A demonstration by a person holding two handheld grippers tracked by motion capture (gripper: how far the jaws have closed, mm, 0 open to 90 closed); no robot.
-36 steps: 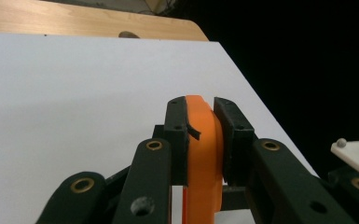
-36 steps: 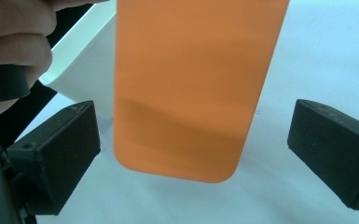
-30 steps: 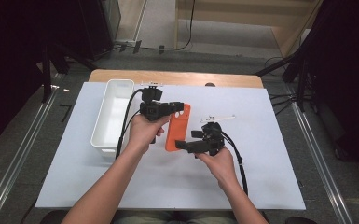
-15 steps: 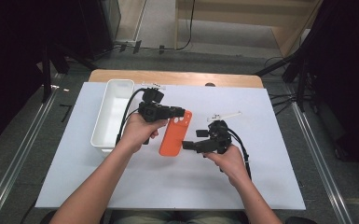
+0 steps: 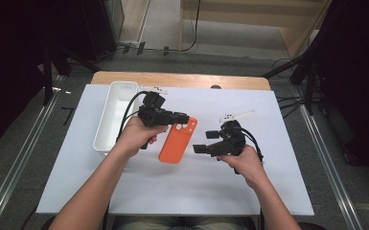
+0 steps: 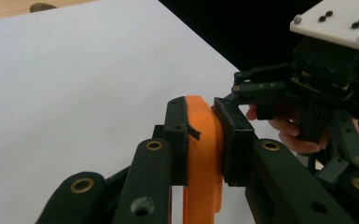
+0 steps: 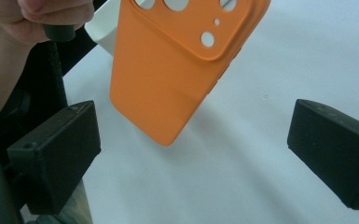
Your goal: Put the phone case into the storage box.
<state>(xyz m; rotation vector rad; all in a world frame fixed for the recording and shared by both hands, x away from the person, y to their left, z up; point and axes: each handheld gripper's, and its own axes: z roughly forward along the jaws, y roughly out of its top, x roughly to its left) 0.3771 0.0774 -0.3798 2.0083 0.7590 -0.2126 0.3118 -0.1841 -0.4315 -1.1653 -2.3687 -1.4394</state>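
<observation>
Left gripper (image 5: pixel 184 118) fingers clamp the orange phone case (image 5: pixel 177 140), its long axis running toward the person; right gripper (image 5: pixel 197 148) fingers apart.

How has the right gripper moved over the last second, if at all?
Yes. In the high view the right gripper has shifted toward the person and slightly rightward, away from the orange phone case and the white bin, which sits fixed.

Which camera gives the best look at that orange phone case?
The right gripper view: the orange phone case shows its back and camera holes. The high view shows it whole but small, and the left gripper view shows its edge pinched in the left claw.
</observation>
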